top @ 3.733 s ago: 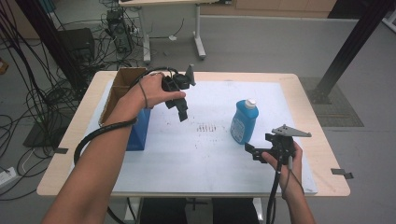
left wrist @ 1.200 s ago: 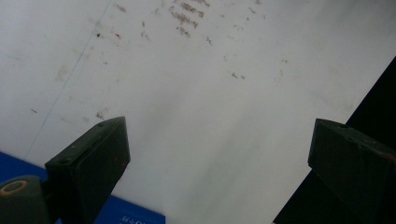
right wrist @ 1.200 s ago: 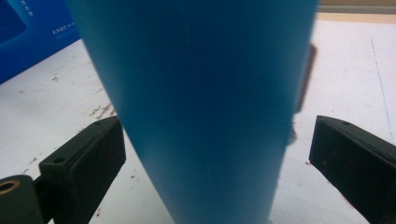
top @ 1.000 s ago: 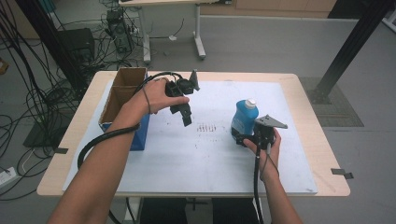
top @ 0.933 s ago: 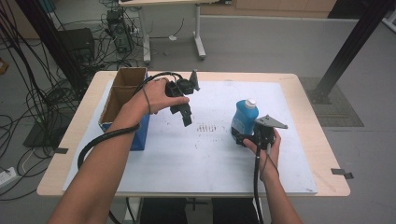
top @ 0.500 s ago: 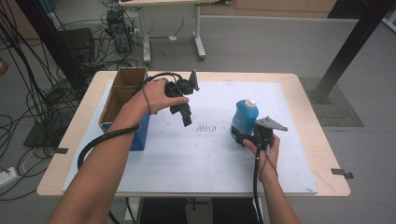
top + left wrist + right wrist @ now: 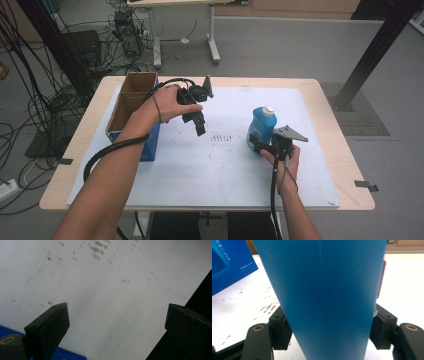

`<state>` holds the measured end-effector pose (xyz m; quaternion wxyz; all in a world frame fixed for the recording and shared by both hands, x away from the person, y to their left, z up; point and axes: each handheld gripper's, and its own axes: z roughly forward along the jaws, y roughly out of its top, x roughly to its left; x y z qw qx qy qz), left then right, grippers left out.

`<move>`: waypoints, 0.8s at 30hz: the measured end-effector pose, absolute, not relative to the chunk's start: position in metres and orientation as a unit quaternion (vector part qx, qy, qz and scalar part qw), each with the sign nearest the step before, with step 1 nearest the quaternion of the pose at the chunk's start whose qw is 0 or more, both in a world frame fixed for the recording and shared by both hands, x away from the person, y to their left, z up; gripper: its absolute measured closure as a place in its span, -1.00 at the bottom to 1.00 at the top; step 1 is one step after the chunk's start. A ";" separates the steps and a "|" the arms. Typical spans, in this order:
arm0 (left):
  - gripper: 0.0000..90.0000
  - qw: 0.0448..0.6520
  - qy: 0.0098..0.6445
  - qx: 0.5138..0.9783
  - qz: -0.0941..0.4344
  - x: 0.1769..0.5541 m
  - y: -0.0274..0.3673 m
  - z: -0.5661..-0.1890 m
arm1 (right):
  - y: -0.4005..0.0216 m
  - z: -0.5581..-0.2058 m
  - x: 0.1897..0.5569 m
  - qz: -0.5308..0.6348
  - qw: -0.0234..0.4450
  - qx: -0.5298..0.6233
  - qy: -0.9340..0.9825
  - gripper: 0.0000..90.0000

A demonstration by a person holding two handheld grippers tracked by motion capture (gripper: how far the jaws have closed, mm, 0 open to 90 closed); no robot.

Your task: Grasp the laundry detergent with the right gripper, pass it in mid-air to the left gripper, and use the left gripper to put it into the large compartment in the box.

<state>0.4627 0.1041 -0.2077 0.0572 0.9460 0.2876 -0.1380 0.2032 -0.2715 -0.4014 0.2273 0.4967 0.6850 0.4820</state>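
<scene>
box point(image 7: 134, 112): open cardboard, blue-sided, at the left edge of the table point(image 7: 320, 107); it has not shifted since my right hand came in, and nothing shows inside it from above

left gripper point(image 7: 198, 122): held up over the white sheet just right of the box, tilted down; it has kept its place this last second

left jaws: wide apart with nothing between them; in the left gripper view there is just bare, speckled sheet in the gap

smudges point(image 7: 220, 137): a patch of dark marks on the sheet between my two hands, untouched

bottle point(image 7: 261, 131): blue, white cap, upright on the sheet right of centre, well apart from the box; same spot as a second ago

right gripper point(image 7: 260, 146): low at the foot of the bottle, coming at it level from my side; a few seconds back it was off to the right, clear of the bottle

right jaws: they have just been closing, from wide to narrow, with the bottle point(image 7: 324, 297) between them; in the right gripper view both pads sit against its blue sides

what changed: the reach is over and the squeeze is on

what it means: I judge the bottle gripped but not yet lifted; its base looks to be on the table, so the carry is still ahead, most likely leftward

risk: the hold is low on a tall bottle, so it may tip when raised
</scene>
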 end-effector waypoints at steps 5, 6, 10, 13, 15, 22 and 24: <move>-0.87 0.058 0.286 0.947 -0.137 0.463 0.104 -0.207 | -0.269 -0.403 0.202 0.480 0.235 0.499 0.683 -0.18; -0.87 0.058 0.286 0.947 -0.137 0.463 0.104 -0.207 | -0.269 -0.403 0.202 0.479 0.237 0.499 0.683 -0.17; -0.87 0.059 0.285 0.947 -0.137 0.463 0.104 -0.207 | -0.265 -0.404 0.200 0.476 0.245 0.498 0.682 -0.15; -0.86 0.060 0.286 0.947 -0.138 0.463 0.104 -0.207 | -0.262 -0.403 0.199 0.471 0.256 0.492 0.686 -0.12; -0.86 0.059 0.285 0.947 -0.138 0.463 0.103 -0.207 | -0.259 -0.402 0.197 0.464 0.265 0.487 0.690 -0.10; -0.86 0.059 0.286 0.947 -0.138 0.462 0.104 -0.207 | -0.256 -0.402 0.196 0.461 0.271 0.487 0.690 -0.09; -0.86 0.059 0.285 0.947 -0.138 0.463 0.104 -0.208 | -0.256 -0.402 0.196 0.460 0.272 0.487 0.691 -0.08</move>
